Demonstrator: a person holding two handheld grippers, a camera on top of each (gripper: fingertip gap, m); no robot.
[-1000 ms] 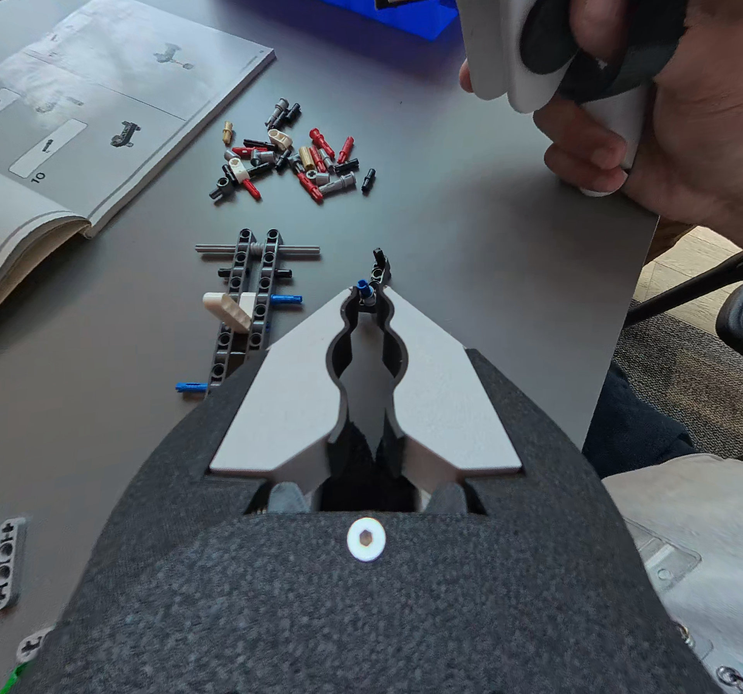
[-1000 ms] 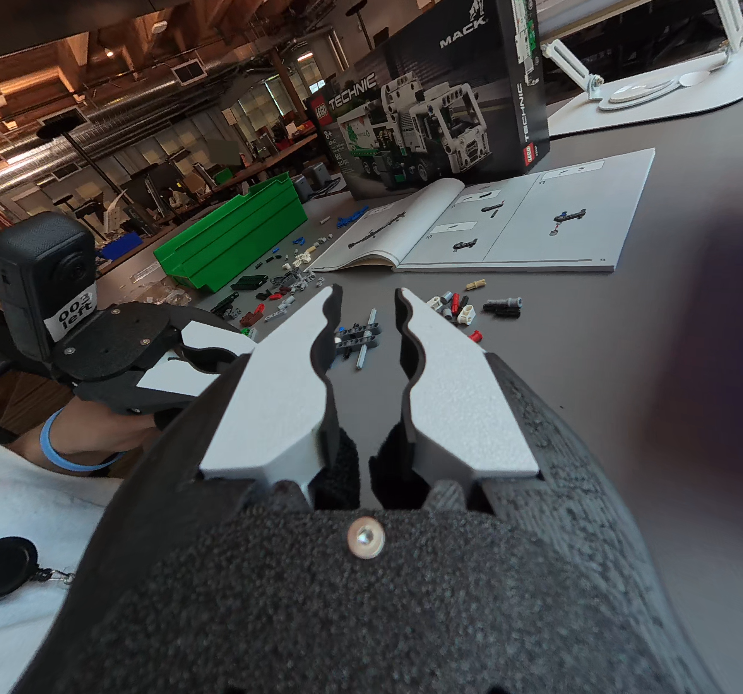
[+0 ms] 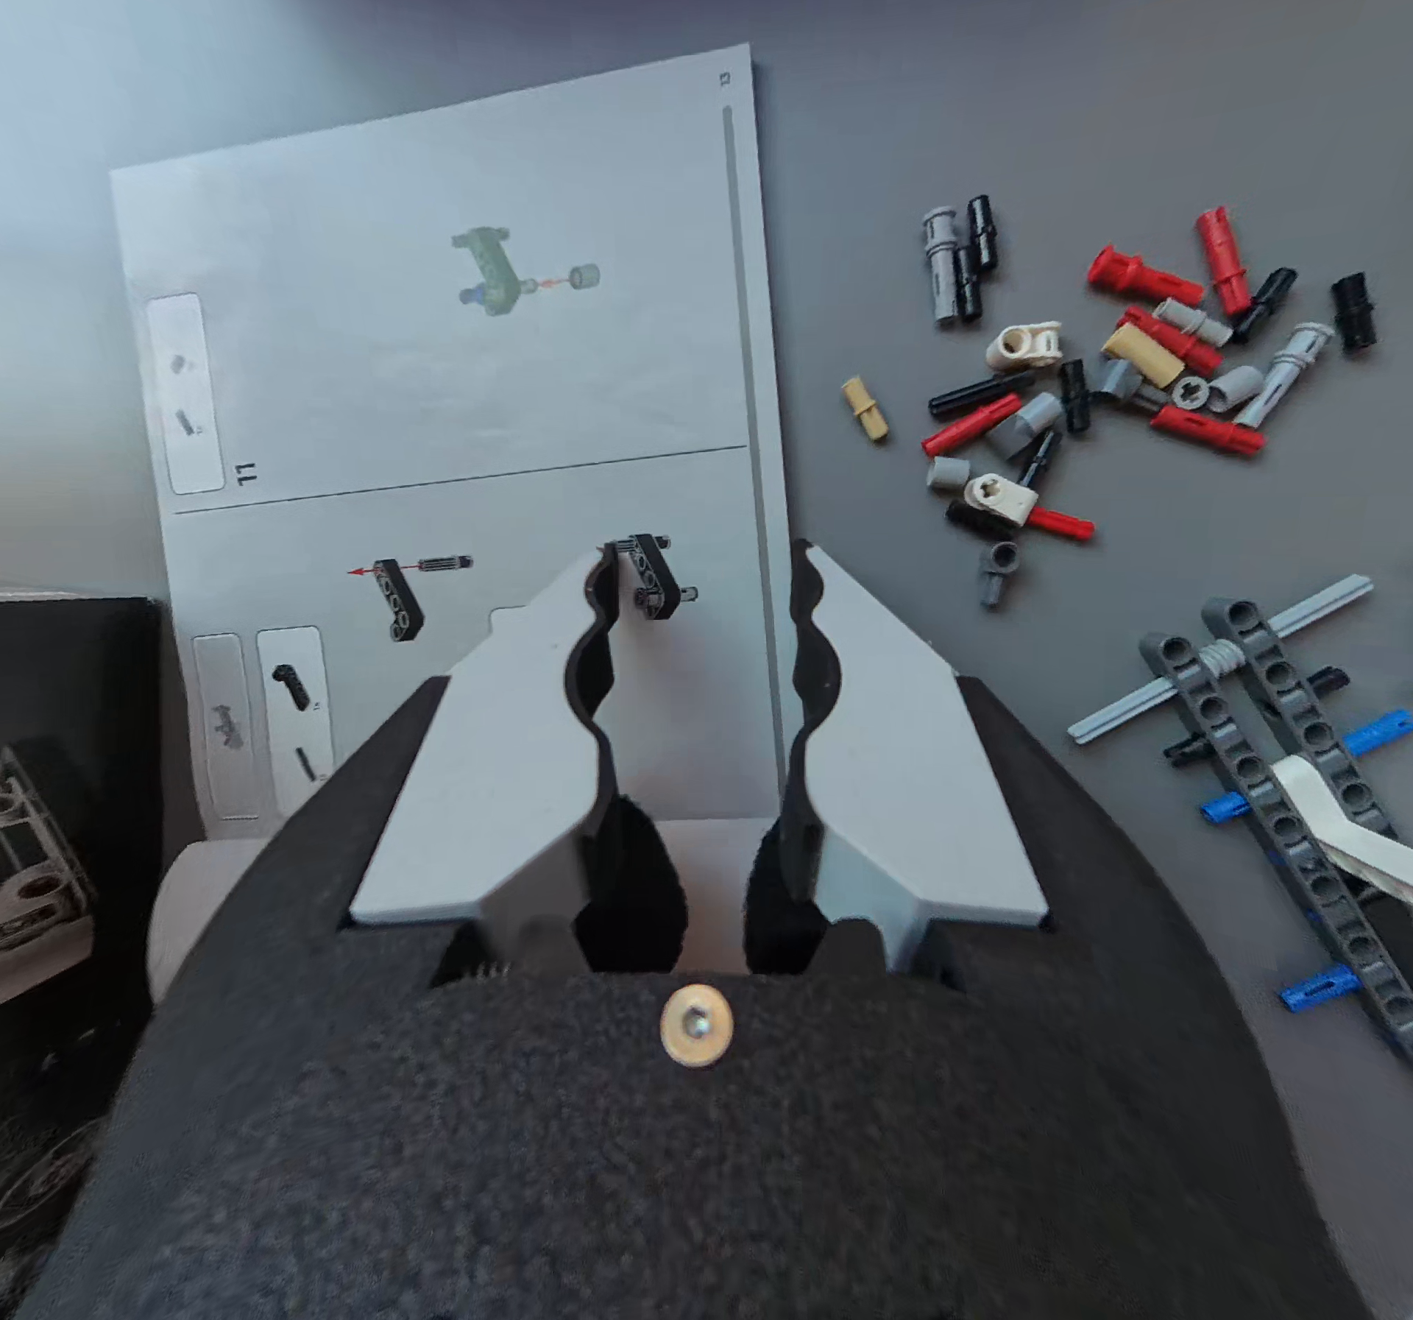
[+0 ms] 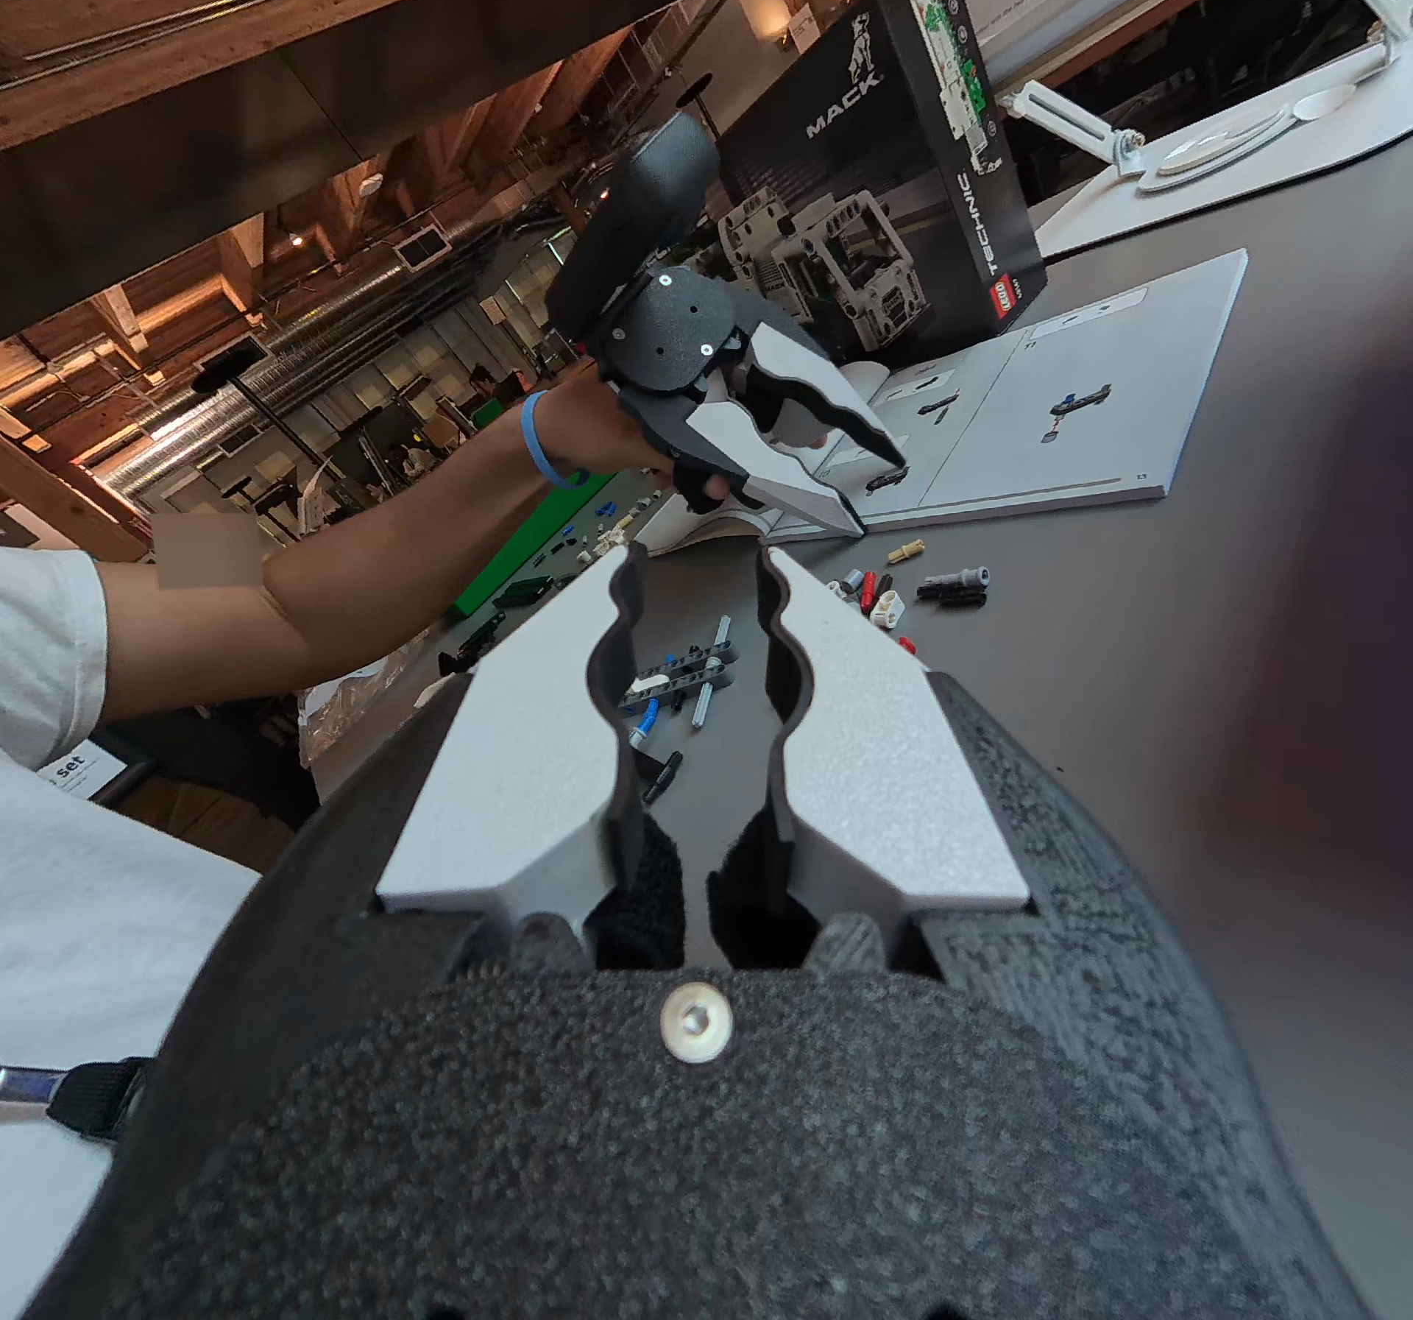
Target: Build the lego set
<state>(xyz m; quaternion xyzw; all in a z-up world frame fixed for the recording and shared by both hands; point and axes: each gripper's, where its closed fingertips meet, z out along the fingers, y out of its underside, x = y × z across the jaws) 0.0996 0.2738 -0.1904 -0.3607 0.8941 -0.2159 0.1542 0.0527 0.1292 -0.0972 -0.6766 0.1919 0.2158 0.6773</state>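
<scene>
The left tongs (image 3: 700, 568) are wide open with nothing in them, above the open grey paper instruction booklet (image 3: 459, 335). The right tongs (image 4: 696, 564) are open and empty too. The dark grey holed lego beam frame (image 3: 1284, 771) lies flat on the dark grey surface (image 3: 994, 98) at 3 o'clock, its long side pointing from 11 to 5. A pile of small red, black and grey pins (image 3: 1109, 381) sits at 1 o'clock.

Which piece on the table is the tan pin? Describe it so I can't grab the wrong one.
Start at the open instruction booklet and move off its right edge onto the dark table. Before the loose pile of pins, one short tan pin lies alone in the gap. It touches nothing, unlike the fatter tan sleeve buried among red and grey pieces.
</scene>
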